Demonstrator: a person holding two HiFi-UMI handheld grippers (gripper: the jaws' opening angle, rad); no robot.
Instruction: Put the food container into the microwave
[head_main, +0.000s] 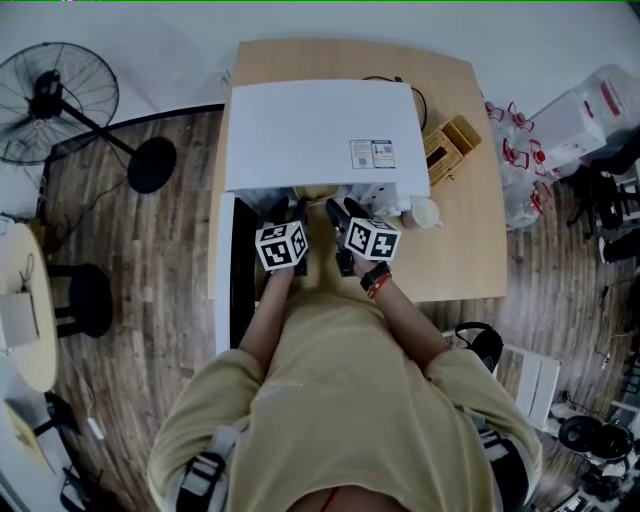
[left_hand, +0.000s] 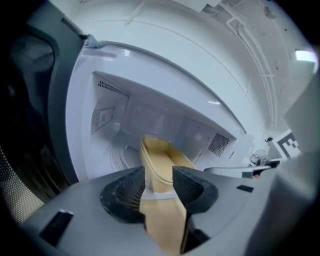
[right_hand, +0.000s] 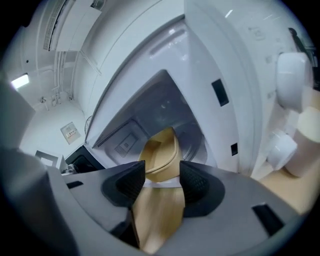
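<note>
A tan food container (left_hand: 160, 160) is held by its two ends. My left gripper (left_hand: 159, 175) is shut on one rim and my right gripper (right_hand: 162, 172) is shut on the opposite rim of the container (right_hand: 161, 152). The container's far part reaches into the open mouth of the white microwave (head_main: 320, 135), above the cavity floor (left_hand: 120, 150). The cavity (right_hand: 160, 107) looks empty behind it. The microwave door (head_main: 240, 290) hangs open to the left. In the head view, both marker cubes sit at the microwave's front and the container is mostly hidden.
The microwave stands on a wooden table (head_main: 470, 250). White cups and jars (right_hand: 295, 145) stand just right of the microwave front, next to my right gripper. A wooden box (head_main: 450, 145) lies further right. A floor fan (head_main: 50, 95) and a stool (head_main: 90, 300) stand at the left.
</note>
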